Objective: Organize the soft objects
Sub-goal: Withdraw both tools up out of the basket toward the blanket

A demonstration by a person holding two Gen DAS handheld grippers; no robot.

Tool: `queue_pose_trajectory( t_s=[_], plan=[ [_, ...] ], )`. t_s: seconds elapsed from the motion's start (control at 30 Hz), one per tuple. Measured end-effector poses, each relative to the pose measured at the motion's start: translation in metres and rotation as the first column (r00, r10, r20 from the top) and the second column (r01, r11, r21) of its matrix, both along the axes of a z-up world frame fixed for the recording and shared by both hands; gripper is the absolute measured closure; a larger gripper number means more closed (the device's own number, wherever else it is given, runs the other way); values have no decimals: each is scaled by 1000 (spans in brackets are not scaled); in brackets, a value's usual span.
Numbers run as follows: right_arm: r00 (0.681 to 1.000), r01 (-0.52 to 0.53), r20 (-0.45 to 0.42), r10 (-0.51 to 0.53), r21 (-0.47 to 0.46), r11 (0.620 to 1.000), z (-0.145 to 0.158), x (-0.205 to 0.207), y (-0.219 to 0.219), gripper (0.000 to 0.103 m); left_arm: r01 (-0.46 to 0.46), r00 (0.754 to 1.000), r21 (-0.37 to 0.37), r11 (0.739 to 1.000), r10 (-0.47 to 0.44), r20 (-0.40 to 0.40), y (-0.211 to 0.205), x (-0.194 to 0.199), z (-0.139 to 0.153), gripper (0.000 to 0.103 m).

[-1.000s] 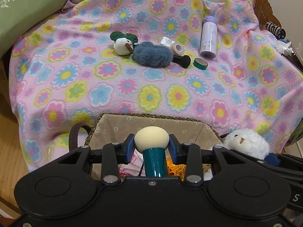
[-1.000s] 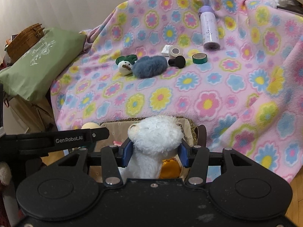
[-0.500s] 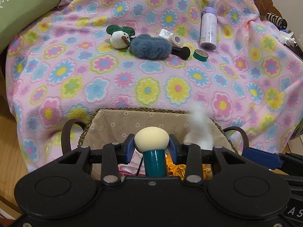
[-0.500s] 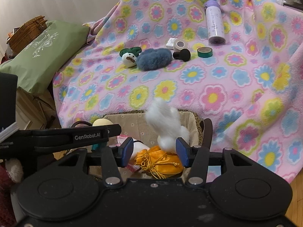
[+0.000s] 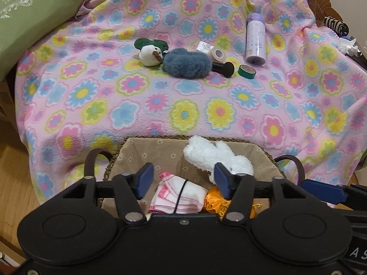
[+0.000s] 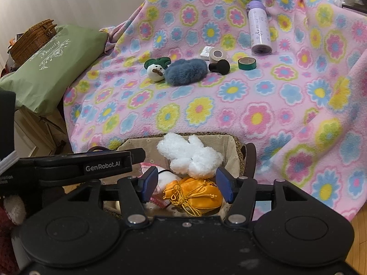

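A lined wicker basket (image 5: 160, 147) (image 6: 226, 140) stands in front of the blanket-covered bed. In it lie a white plush toy (image 5: 213, 154) (image 6: 191, 155), a pink-striped white cloth bundle (image 5: 176, 193) and an orange drawstring pouch (image 6: 195, 191) (image 5: 212, 202). My left gripper (image 5: 182, 180) is open and empty above the basket. My right gripper (image 6: 186, 184) is open and empty above it too. On the blanket lie a small white plush with a green hat (image 5: 151, 53) (image 6: 157, 70) and a blue-grey fluffy piece (image 5: 187, 65) (image 6: 185, 71).
On the flowered blanket (image 5: 137, 105) also lie a purple bottle (image 5: 255, 43), a black brush (image 5: 223, 67), a green tape roll (image 5: 246, 71), a beige tape roll (image 5: 218, 53). A green cushion (image 6: 48, 68) sits at the left, a wicker bag (image 6: 32, 37) behind it.
My right gripper opened and the white plush toy dropped into the basket. My left gripper opened and let go of the cream-tipped teal item, which is now out of sight.
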State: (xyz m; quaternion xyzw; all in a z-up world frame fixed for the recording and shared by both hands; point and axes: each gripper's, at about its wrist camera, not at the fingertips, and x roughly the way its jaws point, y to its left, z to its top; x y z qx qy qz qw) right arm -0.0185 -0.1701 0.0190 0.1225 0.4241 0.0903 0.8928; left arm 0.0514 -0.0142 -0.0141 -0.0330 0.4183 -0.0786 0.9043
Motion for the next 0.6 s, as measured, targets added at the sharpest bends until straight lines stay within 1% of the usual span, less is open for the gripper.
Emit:
queue_pose_trajectory(
  t_s=[0.07,0.23,0.33,0.37,0.6],
  plan=[
    [1000,2,-1,-2,0,1000,0,0,0,45,-7,1000,16,1000,7,6,0,-2,0,45],
    [1000,3,-2,-3,1,1000,0,-1,0,44,-19,1000,28,999,19,0,1,-3,0,45],
    [1000,4,-2,-4,1,1000,0,-1,-1,43,-30,1000,45,999,30,-1,1,-4,-1,43],
    [1000,4,-2,-4,1,1000,0,-1,-1,43,-34,999,50,998,34,0,1,-4,-1,40],
    [1000,4,-3,-4,2,1000,0,0,-1,42,-49,999,81,996,49,0,2,-5,-2,40]
  ],
)
